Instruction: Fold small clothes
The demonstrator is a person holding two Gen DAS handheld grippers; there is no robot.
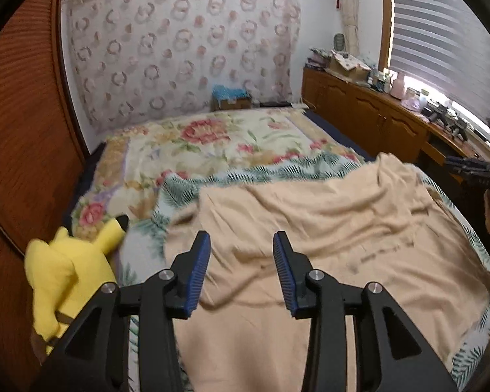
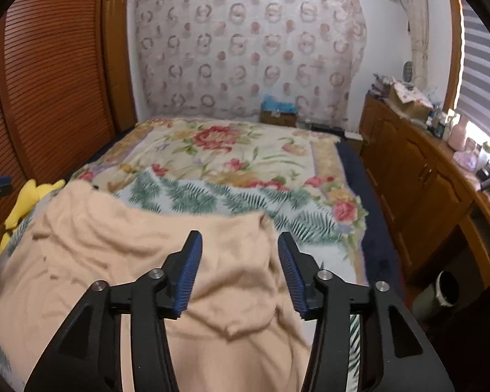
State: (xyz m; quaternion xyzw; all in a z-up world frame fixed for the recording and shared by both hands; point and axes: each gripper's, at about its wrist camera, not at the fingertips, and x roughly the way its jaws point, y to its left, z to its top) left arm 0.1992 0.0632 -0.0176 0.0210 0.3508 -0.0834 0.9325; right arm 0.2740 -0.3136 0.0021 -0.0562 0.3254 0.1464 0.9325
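Left gripper (image 1: 241, 272), jaws spread and empty, hangs over a peach garment (image 1: 326, 245) lying rumpled on the bed (image 1: 212, 137). From the right wrist, the right gripper (image 2: 238, 272) is likewise spread above the garment's hem. Folding looks not yet begun; next, each must pinch an edge.

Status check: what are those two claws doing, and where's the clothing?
Left gripper open, empty. Right gripper open, empty. Peach garment rumpled on bed, unfolded. Yellow plush toy touching its left edge.
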